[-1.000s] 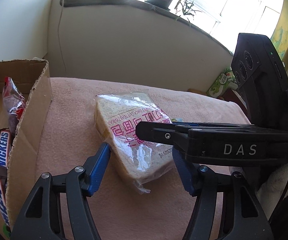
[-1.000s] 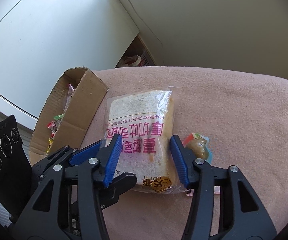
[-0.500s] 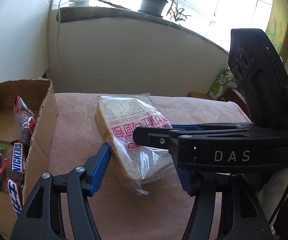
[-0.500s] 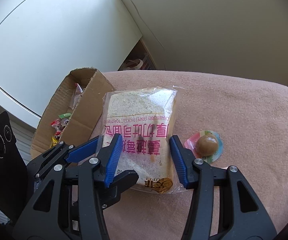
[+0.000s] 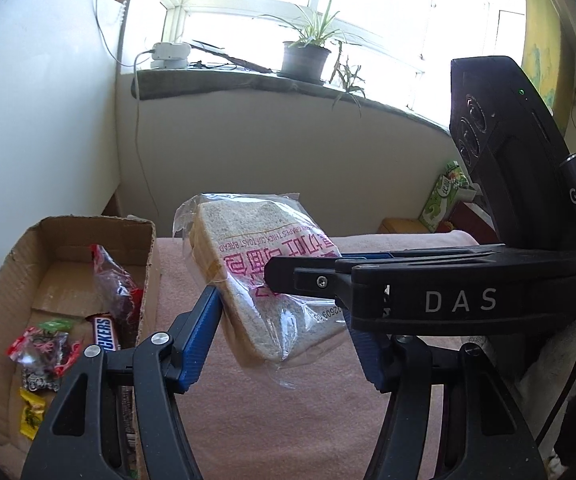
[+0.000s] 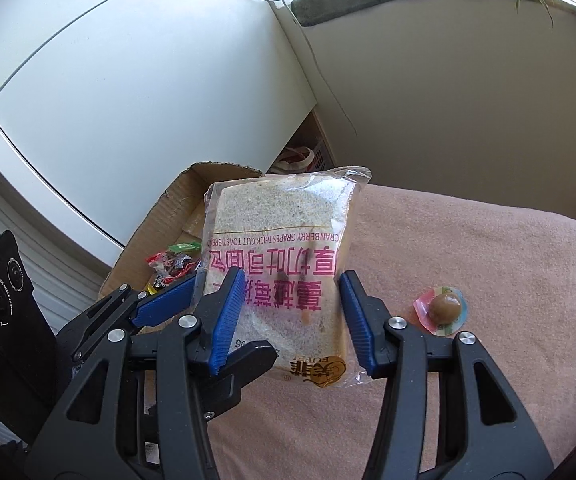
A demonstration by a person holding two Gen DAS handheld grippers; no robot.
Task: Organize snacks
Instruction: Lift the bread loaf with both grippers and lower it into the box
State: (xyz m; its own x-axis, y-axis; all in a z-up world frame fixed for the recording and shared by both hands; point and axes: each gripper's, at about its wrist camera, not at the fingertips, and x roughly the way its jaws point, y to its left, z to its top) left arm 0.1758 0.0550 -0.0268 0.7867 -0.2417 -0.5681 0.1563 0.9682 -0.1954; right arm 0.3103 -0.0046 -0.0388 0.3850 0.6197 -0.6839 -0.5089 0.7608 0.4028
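Sunlight from the window falls on a bed under a pink blanket point(image 6: 468, 248), with an open cardboard box point(image 5: 147, 264) at its left edge already holding a Snickers point(image 5: 105, 332) and a few small sweets. The bread point(image 6: 283, 256) – thick slices in a clear bag printed in pink – is off the blanket and held up near the box's right wall, tilted, its loose bottom corner hanging free.

Both grippers are around it. The left gripper point(image 5: 283, 344) has its left blue pad pressed to the bag's side; the other pad is hidden behind the right tool's body, so it looks clamped on the bread, though only one contact shows. The right gripper point(image 6: 292, 320) straddles the bag from the front, its fingers point(image 6: 227, 316) close on either side, but I cannot tell whether they squeeze it or only bracket it.

My guess is the step in hand is carrying the bread over the wall and into the box. The risks: soft bread gives under the pads and the slick bag could slide out of a one-sided grip – the tilt hints at that. The two tools overlap tightly and could knock each other. The hanging corner may catch the wall. A wrapped brown sweet point(image 6: 444, 308) lies alone on the blanket, still to be fetched.
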